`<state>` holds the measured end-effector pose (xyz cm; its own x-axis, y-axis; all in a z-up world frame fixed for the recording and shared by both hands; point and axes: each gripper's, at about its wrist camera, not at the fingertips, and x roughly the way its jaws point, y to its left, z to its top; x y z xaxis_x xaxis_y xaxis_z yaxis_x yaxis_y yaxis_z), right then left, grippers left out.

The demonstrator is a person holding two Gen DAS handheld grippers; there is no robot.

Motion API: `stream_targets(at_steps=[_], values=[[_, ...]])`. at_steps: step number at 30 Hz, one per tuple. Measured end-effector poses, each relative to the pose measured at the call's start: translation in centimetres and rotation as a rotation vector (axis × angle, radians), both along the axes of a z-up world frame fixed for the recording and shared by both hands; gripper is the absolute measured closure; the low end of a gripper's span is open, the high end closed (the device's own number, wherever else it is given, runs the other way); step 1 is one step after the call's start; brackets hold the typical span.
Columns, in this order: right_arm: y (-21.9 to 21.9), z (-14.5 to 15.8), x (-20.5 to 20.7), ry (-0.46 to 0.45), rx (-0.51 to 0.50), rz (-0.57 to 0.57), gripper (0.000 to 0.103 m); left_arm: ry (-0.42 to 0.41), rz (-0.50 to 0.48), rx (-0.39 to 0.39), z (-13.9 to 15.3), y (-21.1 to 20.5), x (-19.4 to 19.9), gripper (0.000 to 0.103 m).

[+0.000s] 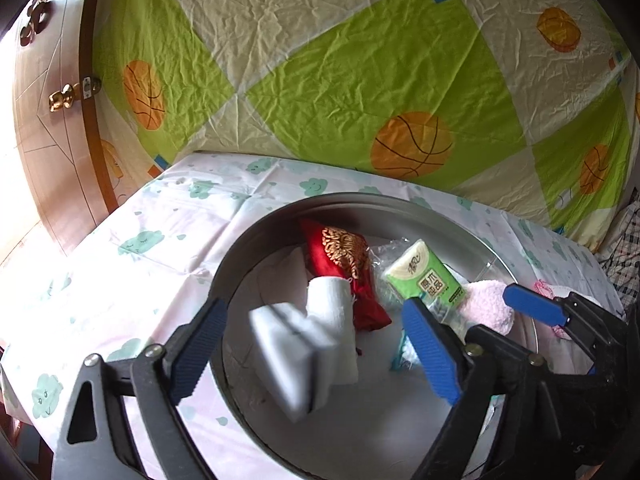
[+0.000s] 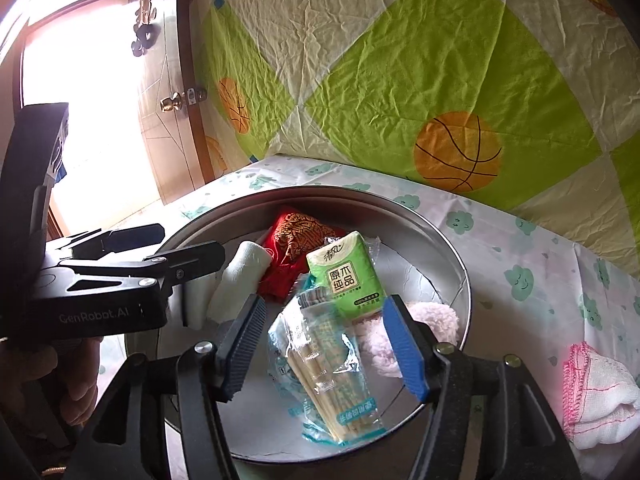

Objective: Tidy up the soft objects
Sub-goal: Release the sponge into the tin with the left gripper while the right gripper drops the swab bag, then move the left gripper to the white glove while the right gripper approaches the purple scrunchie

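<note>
A round metal tin (image 1: pixel 236 248) stands on the cloud-print cloth. In it lie a red embroidered pouch (image 1: pixel 344 260), a green tissue pack (image 1: pixel 428 272), a rolled white cloth (image 1: pixel 332 300) and a pink fluffy towel (image 1: pixel 488 304). My left gripper (image 1: pixel 316 308) hangs open over the tin. A blurred white sponge block (image 1: pixel 296 360) is between its pads, touching neither. In the right wrist view my right gripper (image 2: pixel 324 300) is open above a clear packet of sticks (image 2: pixel 332 376), which lies in the tin (image 2: pixel 452 256) under the tissue pack (image 2: pixel 344 276).
A white cloth with pink stitched edging (image 2: pixel 592 396) lies on the table right of the tin. A basketball-print sheet (image 1: pixel 360 80) hangs behind the table. A wooden door with a brass knob (image 1: pixel 64 96) stands at the left. The left gripper's body (image 2: pixel 100 300) shows beside the tin.
</note>
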<state>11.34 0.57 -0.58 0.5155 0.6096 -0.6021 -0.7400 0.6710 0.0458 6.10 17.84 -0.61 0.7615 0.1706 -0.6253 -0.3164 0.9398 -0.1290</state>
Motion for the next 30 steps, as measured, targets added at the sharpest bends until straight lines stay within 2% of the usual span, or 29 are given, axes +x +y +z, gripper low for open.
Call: stream_targets(at_steps=[6,11,13,20,30], values=[[-2.7,0.8,-1.1,-0.043,-0.004,-0.037,0.037,-0.036,0.026,-0.02,0.4,0.0,-1.3,0.005],[-6.7,1.6,-1.3,-0.047,0.033,-0.102,0.034,-0.064,0.004,-0.007,1.1,-2.1,-1.7,0.005],[-8.6,1.8,-1.5,-0.062,0.039,-0.131,0.03,-0.074,-0.02,0.009,1.4,-3.7,-1.7,0.003],[-16.5,2.0,-1.4,-0.084,0.058,-0.271,0.029,-0.118,-0.114,0.064,2.5,-10.0,-1.1,0.001],[-29.1,0.7,1.0,-0.056,0.036,-0.582,0.029,-0.061,-0.325,0.109,1.1,-20.9,2.7,0.001]])
